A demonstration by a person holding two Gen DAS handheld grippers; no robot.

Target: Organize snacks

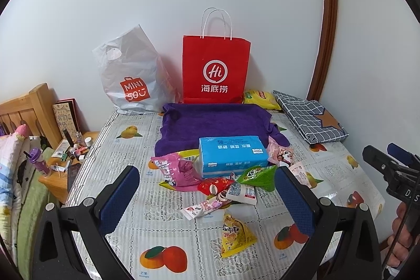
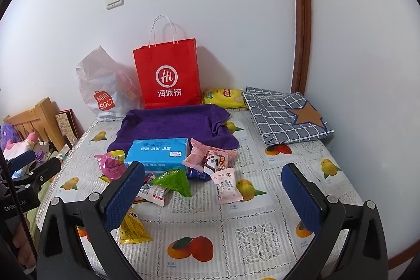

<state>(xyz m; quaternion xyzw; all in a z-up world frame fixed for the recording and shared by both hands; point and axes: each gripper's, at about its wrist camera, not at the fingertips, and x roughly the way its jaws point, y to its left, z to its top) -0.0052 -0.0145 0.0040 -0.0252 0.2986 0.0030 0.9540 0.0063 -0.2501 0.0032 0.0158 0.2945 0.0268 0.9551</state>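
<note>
Both grippers, left [image 1: 207, 197] and right [image 2: 214, 194], hover with fingers spread, empty; best pinch one loose snack, the yellow packet [image 1: 235, 235], by its crimped edge.

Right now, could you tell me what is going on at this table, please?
A person holds two tongs over a table strewn with snack packets. The left tongs and right tongs both hang open and empty. The packets lie loose around a blue tissue pack, in front of a purple towel and a red paper bag. Nothing appears sorted yet.
</note>
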